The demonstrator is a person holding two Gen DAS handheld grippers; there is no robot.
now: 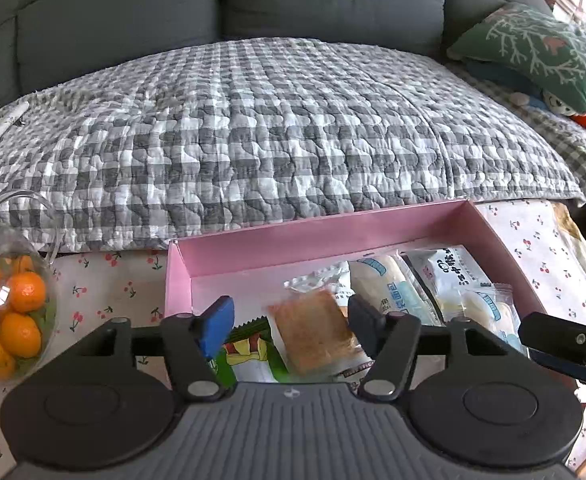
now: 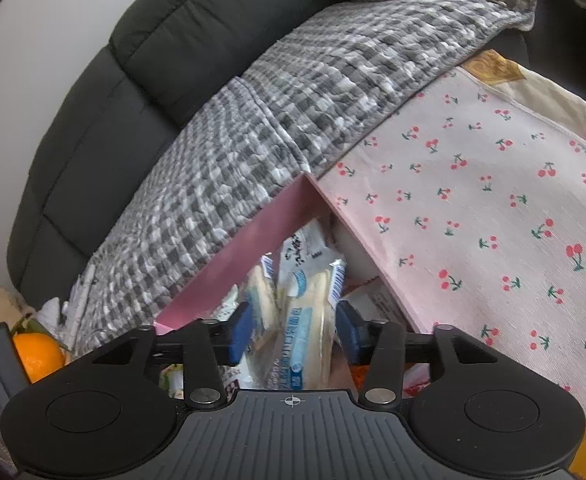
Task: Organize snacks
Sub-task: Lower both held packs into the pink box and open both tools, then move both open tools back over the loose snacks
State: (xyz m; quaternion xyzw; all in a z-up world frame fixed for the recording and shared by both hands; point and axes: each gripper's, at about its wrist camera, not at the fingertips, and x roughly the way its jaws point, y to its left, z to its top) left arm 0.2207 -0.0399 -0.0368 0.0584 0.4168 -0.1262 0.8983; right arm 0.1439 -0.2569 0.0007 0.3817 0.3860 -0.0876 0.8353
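Snacks mostly packed already: pink box (image 1: 253, 248) on the cherry cloth (image 1: 533, 248) holds a toast pack (image 1: 313, 332), a green packet (image 1: 249, 356), a white pack with black lettering (image 1: 449, 272) and pale bread packs (image 1: 389, 284), all lying flat or overlapped toward the box's right and near side; far-left part of the box floor is bare, so room is left. In either view no loose snack shows on the cloth outside the box, so I'd judge the task near its end, maybe only tidying of the overlapped packs left, but the near edge of the table is hidden by the gripper bodies. Left gripper (image 1: 289, 324) tilts down over the near-left part of the box, jaws spread, the toast pack between them but pads not pressing it, looks let go. Right gripper (image 2: 293, 328) also tilts down into the box from the right side, jaws spread either side of a bread pack (image 2: 305, 320) in blue-and-clear wrap; a slim gap shows on the left pad side, right pad very close, can't be sure it's clear, but I read it as not pinching. In the left view one finger of the right gripper pokes in at the right edge, just beside the bread packs. Glass bowl of oranges (image 1: 9, 312) sits left of the box, apart from it, not part of the sorting; checked quilt (image 1: 273, 128) on the sofa behind
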